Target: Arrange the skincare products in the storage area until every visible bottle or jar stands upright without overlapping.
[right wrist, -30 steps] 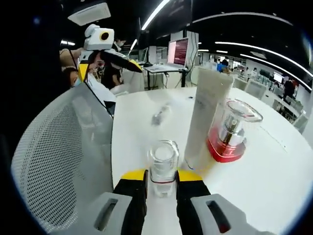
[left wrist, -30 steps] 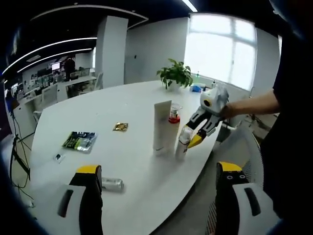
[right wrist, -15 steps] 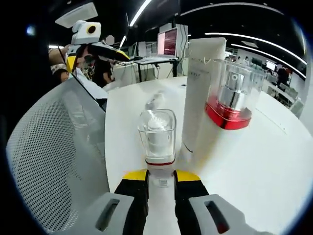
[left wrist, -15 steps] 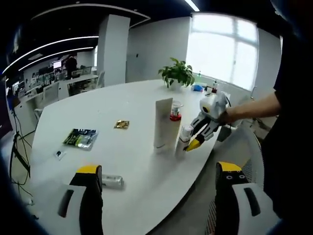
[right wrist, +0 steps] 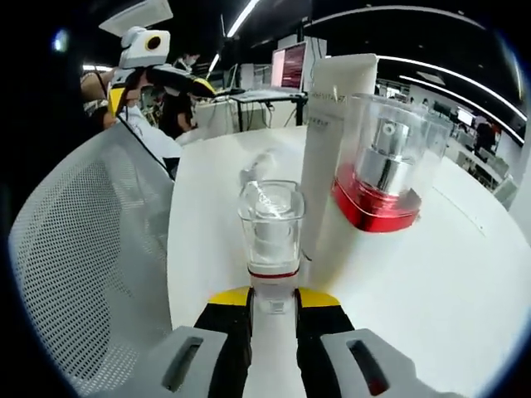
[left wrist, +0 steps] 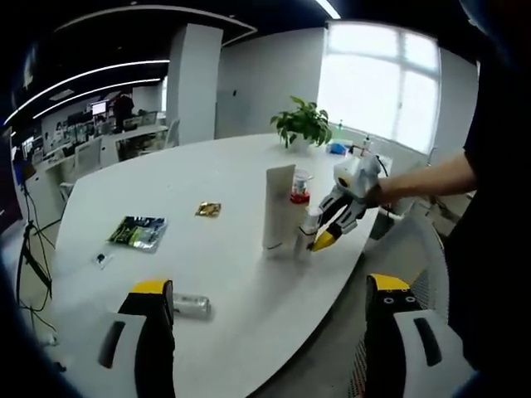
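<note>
Grip first: in the right gripper view the right gripper (right wrist: 272,307) rises from the bottom centre, its two yellow-tipped jaws clamped on the lower body of a small clear-capped bottle (right wrist: 270,232), which stands upright just above them at the centre of the frame. Right of the bottle and just beside it stands a tall white tube (right wrist: 325,157), upright, and right of that, in the upper right, a red-based jar (right wrist: 382,178) with a clear dome over a silver pump; whether tube and jar touch cannot be told. All three rest on the white table (right wrist: 431,290). A mesh chair back (right wrist: 75,274) fills the left of the frame, and the left gripper (right wrist: 178,79) shows in the upper left.

In the left gripper view the left gripper (left wrist: 270,332) has its jaws at the lower left and lower right, spread wide with nothing between them. A small silver bottle (left wrist: 191,306) lies on its side on the table, just right of the lower-left jaw. Right of centre the same tube, jar and clear-capped bottle stand close together. At centre left lie a green packet (left wrist: 138,233) and a small gold sachet (left wrist: 208,209). A potted plant (left wrist: 302,126) sits in the upper middle
</note>
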